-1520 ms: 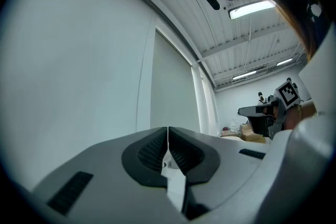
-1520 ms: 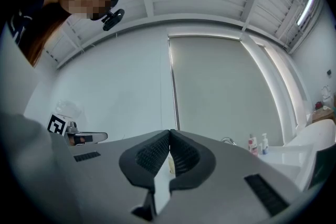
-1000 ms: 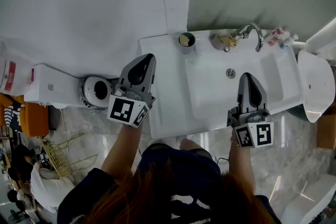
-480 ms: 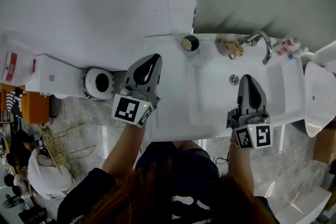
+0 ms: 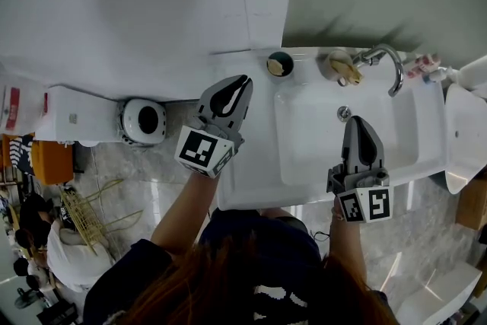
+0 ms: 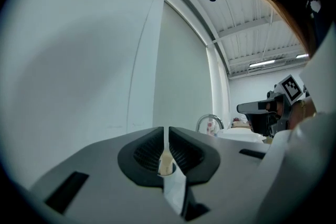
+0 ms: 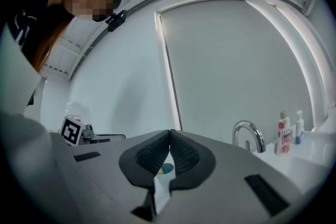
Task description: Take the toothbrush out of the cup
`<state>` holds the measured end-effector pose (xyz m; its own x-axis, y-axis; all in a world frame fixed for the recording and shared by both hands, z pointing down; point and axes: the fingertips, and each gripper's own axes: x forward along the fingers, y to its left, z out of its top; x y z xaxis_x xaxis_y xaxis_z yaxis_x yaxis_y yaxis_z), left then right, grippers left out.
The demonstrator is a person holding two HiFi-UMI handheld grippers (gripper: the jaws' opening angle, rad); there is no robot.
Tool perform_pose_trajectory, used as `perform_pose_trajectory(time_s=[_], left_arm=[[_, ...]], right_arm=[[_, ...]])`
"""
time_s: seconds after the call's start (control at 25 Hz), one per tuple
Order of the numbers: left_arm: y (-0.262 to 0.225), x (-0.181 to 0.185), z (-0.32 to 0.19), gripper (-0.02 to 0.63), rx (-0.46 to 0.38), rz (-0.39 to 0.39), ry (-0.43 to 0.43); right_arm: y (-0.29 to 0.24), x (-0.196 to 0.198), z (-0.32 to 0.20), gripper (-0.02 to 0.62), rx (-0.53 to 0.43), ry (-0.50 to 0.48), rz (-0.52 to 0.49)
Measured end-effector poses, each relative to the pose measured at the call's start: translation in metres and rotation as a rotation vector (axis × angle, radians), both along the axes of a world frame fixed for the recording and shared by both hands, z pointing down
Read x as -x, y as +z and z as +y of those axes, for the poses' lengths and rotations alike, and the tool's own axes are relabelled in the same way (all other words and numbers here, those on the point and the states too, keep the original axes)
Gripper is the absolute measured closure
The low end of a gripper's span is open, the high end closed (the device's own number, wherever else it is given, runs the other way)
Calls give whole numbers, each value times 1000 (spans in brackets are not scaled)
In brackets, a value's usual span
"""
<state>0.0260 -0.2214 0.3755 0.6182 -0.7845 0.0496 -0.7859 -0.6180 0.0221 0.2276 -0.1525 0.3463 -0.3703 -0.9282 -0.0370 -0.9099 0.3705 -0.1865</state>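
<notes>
A dark-rimmed cup [image 5: 280, 64] stands on the back left corner of the white washbasin [image 5: 251, 179], with the pale toothbrush head [image 5: 276, 68] showing inside it. My left gripper [image 5: 244, 79] is shut and empty, its tips over the basin's left ledge a short way in front of the cup. In the left gripper view the shut left gripper [image 6: 166, 131] frames a beige bit of the cup [image 6: 166, 166]. My right gripper [image 5: 356, 120] is shut and empty over the bowl. In the right gripper view the cup [image 7: 165, 169] shows below the tips of the right gripper [image 7: 170, 134].
A chrome tap [image 5: 386, 59] and a tan object [image 5: 341, 66] sit at the basin's back, with small bottles [image 5: 423, 65] to their right. A white round-lidded bin [image 5: 143, 122] and a white box [image 5: 72, 115] stand left of the basin. Another white fixture [image 5: 466, 125] is at right.
My left gripper has moved right and forward, from beside the basin's left edge to over its ledge nearer the cup. The right gripper has shifted slightly over the bowl. Both stay shut.
</notes>
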Motion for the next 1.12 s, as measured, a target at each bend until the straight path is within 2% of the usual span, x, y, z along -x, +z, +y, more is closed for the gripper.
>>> perform_pose_trajectory(time_s=[0.12,0.32,0.52,0.8,0.96,1.12], left_arm=[[20,-10,-14,571,31,-17,34],[57,-33,-39,407,136,-34,104],[89,-51,-62,361,175,-101,134],[107,-57,-81,356,188,-113,130],[103,-59,-82,443,151,-131,136],[91,-59,-82,467,101,-120,134]], right_arm=[[9,2,-5,581,20,4,3],[24,-1,-14,581,51,15,6],[37,-5,-18,581,89,38,10],[45,-11,-21,580,108,66,16],[44,-11,-23,581,103,78,11],[43,-8,-24,581,93,72,11]])
